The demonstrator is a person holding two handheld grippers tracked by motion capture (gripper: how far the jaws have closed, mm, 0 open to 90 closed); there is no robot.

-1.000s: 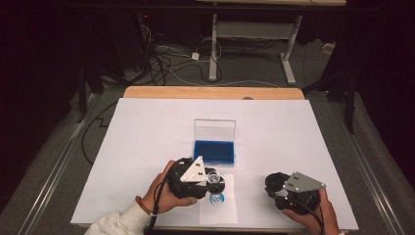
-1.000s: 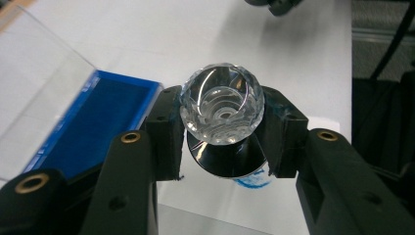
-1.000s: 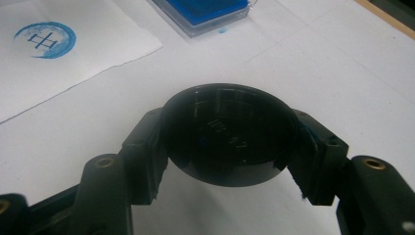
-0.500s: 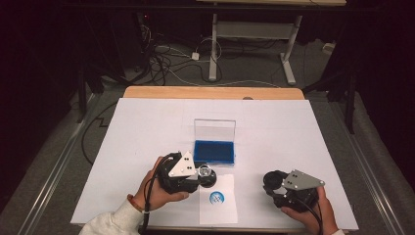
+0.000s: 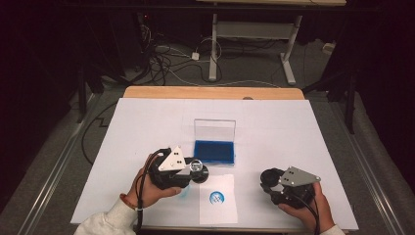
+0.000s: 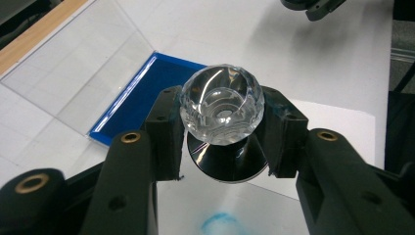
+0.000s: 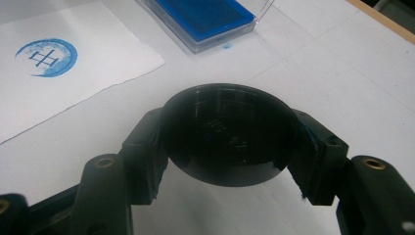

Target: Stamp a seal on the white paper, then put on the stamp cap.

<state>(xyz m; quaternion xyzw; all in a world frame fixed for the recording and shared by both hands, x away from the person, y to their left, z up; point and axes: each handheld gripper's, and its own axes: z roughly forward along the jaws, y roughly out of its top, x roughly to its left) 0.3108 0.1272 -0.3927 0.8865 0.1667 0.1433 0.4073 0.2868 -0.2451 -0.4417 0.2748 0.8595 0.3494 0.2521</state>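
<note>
A stamp (image 6: 222,105) with a faceted clear knob and a black round base sits between the jaws of my left gripper (image 6: 222,137), which is shut on it. In the high view the left gripper (image 5: 198,170) holds the stamp (image 5: 197,167) just in front of the blue ink pad (image 5: 214,152), at the left corner of the paper sheet (image 5: 225,210). The sheet bears a round blue print (image 5: 217,197). My right gripper (image 7: 227,147) is shut on a black round cap (image 7: 227,134) low over the table, at the front right in the high view (image 5: 270,180).
The ink pad's clear lid (image 5: 214,129) stands open behind it. A white cover (image 5: 147,127) lies over the table, with a wooden edge (image 5: 210,92) at the far side. A faint blue smudge (image 6: 220,223) marks the cover under the left gripper. Beyond the table are floor cables and a desk frame.
My left gripper has carried the stamp a little left and away from the person, off the printed sheet toward the ink pad. The right gripper has stayed put.
</note>
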